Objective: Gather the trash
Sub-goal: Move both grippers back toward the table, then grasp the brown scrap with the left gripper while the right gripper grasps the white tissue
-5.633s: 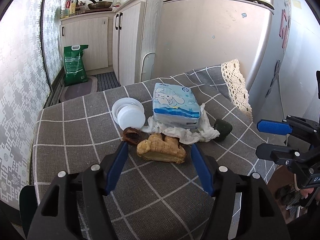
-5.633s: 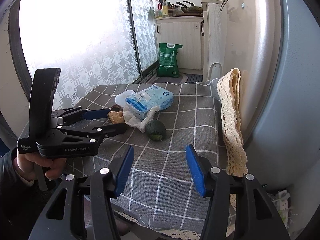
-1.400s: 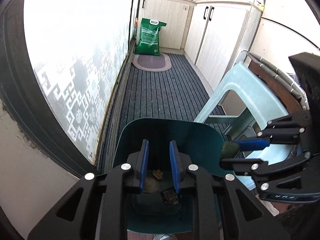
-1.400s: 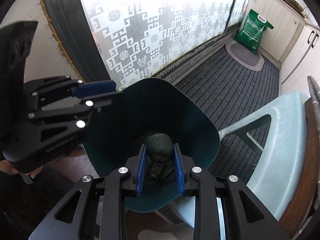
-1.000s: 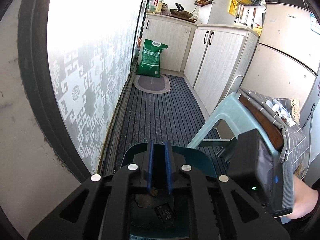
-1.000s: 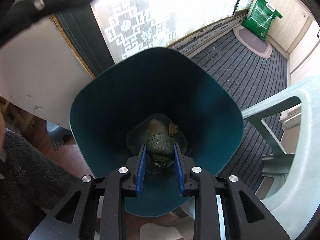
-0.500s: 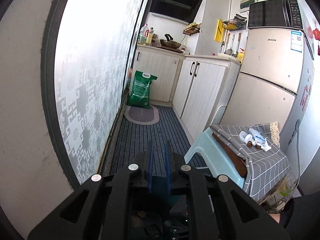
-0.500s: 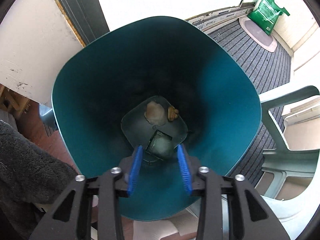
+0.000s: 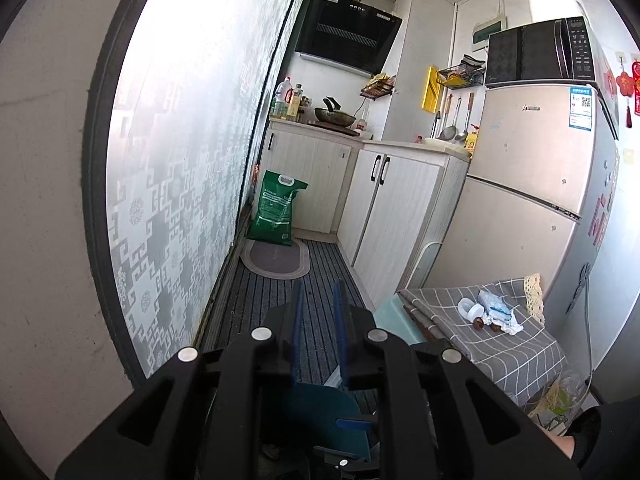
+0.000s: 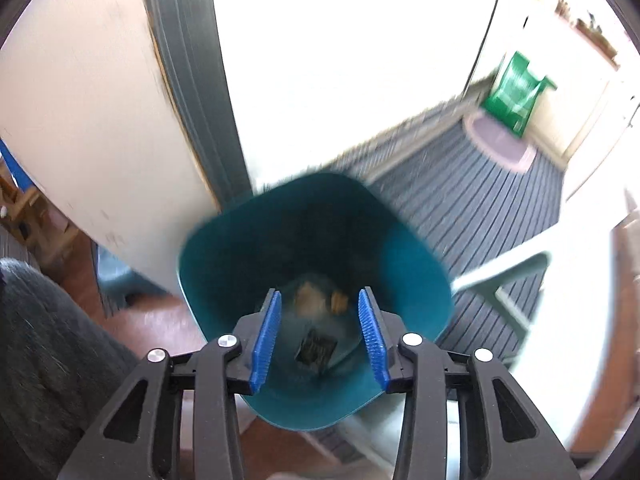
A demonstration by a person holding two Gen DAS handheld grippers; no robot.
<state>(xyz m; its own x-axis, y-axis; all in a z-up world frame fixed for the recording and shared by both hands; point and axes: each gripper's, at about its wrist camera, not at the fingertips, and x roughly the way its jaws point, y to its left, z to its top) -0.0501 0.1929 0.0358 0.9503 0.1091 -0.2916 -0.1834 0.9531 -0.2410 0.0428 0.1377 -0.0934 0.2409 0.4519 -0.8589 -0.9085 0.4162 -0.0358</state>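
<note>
The teal trash bin (image 10: 412,280) stands on the floor below my right gripper (image 10: 319,334), which is open and empty above its mouth. Scraps of food (image 10: 310,300) and a dark wrapper (image 10: 316,350) lie at the bin's bottom. My left gripper (image 9: 317,328) is nearly shut with nothing between its blue pads and points down the kitchen; the bin's rim (image 9: 320,408) shows just below it. The grey checked table (image 9: 516,356) at right carries a white lid (image 9: 470,308), a blue tissue pack (image 9: 496,304), crumpled paper (image 9: 512,326) and brown scraps (image 9: 478,323).
A pale green plastic stool (image 10: 516,280) stands beside the bin. A frosted patterned window (image 9: 180,160) runs along the left. A green bag (image 9: 276,212) and an oval mat (image 9: 276,258) lie at the far end by white cabinets (image 9: 384,208). A fridge (image 9: 528,200) stands behind the table.
My right gripper let the dark green round thing drop into the bin, opened, and has risen away from it. My left gripper has lifted and tilted up from the bin toward the kitchen.
</note>
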